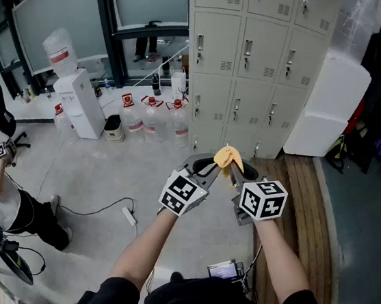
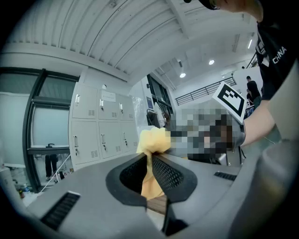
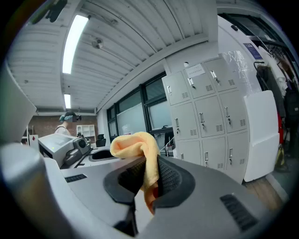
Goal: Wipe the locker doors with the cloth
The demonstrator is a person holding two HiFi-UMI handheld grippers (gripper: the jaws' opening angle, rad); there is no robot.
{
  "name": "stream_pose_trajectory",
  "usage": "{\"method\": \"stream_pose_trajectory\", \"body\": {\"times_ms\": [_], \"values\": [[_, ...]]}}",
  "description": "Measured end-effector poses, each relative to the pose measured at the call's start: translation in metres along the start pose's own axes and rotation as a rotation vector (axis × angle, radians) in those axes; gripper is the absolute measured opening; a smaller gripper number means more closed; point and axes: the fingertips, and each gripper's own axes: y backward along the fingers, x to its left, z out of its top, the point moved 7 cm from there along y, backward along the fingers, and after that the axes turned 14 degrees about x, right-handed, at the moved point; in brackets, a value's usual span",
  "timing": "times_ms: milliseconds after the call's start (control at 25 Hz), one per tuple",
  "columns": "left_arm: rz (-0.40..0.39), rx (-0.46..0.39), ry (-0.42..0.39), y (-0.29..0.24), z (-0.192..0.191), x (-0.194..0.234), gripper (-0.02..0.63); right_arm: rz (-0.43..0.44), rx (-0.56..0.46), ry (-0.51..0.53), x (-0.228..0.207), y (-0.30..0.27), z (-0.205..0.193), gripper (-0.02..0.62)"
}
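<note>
A yellow cloth point(image 1: 227, 156) is bunched between my two grippers, held out in front of me. My left gripper point(image 1: 212, 168) is shut on one part of it; in the left gripper view the cloth point(image 2: 153, 141) sticks up from the closed jaws of the left gripper point(image 2: 149, 163). My right gripper point(image 1: 238, 171) is shut on another part, and the cloth point(image 3: 137, 145) folds over the jaws of the right gripper point(image 3: 150, 173). The grey lockers point(image 1: 261, 50) stand ahead to the right, a few steps away, all doors closed; the lockers point(image 3: 210, 112) also show in the right gripper view.
A water dispenser point(image 1: 76, 93) and several large water bottles point(image 1: 152, 118) stand left of the lockers. A white cabinet point(image 1: 326, 107) leans at their right. A person point(image 1: 3, 198) stands at the far left. A power strip point(image 1: 129, 217) lies on the concrete floor, beside a wooden strip point(image 1: 306, 195).
</note>
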Motion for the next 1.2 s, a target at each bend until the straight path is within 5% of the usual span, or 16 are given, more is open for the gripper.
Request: {"method": "stream_pose_trajectory", "body": {"times_ms": [1200], "values": [[-0.027,0.013,0.047,-0.012,0.002,-0.006,0.048,-0.019,0.026,0.062,-0.009,0.005,-0.001,0.061]]}}
